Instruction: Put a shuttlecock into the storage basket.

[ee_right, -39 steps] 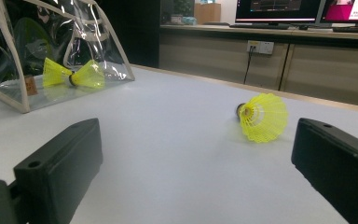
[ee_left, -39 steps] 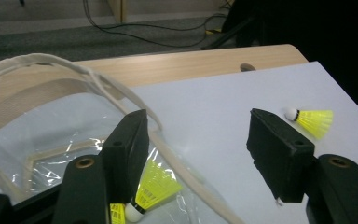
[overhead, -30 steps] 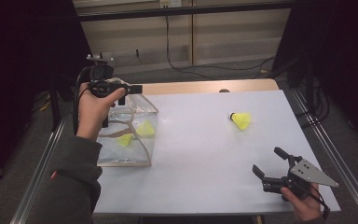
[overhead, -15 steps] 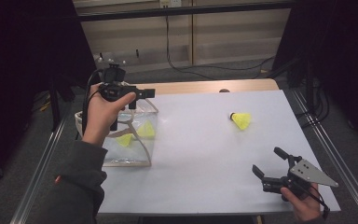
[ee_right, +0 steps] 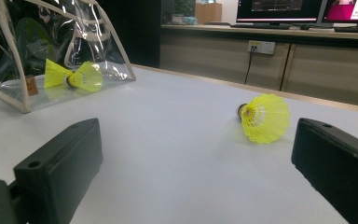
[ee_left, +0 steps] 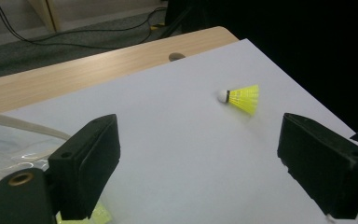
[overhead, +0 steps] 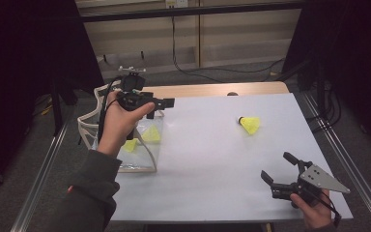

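Clear plastic pouch with cream trim (overhead: 140,162) at the white table's (overhead: 212,159) left edge, two yellow mesh shuttlecocks (overhead: 145,137) inside, a third yellow shuttlecock (overhead: 249,124) lying loose far right, left gripper (overhead: 166,102) above the pouch, jaws just opening, empty, right gripper (overhead: 280,169) spread wide, empty, near corner.

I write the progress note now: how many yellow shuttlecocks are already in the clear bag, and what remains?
Done: two yellow shuttlecocks lie inside the clear bag. In hand: nothing; the left gripper is above the bag, its jaws have just been opening and nothing is between them. The right gripper rests open near the table's front edge. Left: one shuttlecock on the table, apart from both grippers, probably to go into the bag next.
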A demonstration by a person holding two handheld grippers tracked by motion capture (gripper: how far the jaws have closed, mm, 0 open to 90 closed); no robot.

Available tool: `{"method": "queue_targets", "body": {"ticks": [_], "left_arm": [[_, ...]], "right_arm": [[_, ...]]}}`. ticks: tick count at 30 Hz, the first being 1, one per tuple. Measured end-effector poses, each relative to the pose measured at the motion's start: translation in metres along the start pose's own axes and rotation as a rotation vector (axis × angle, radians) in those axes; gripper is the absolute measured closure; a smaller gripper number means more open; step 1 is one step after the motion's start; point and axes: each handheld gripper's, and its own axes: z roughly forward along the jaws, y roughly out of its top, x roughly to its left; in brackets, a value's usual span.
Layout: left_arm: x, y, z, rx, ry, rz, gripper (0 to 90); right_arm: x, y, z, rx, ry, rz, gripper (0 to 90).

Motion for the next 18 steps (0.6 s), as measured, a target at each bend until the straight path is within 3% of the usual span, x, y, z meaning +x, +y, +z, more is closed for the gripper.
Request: {"method": "queue_targets", "body": {"ticks": [18], "left_arm": [[-0.017,-0.013,0.031,0.01,-0.034,0.026,10.9]], "right_arm": [[0.0,0.0,0.001,-0.002,0.003,-0.003,1.7]]}}
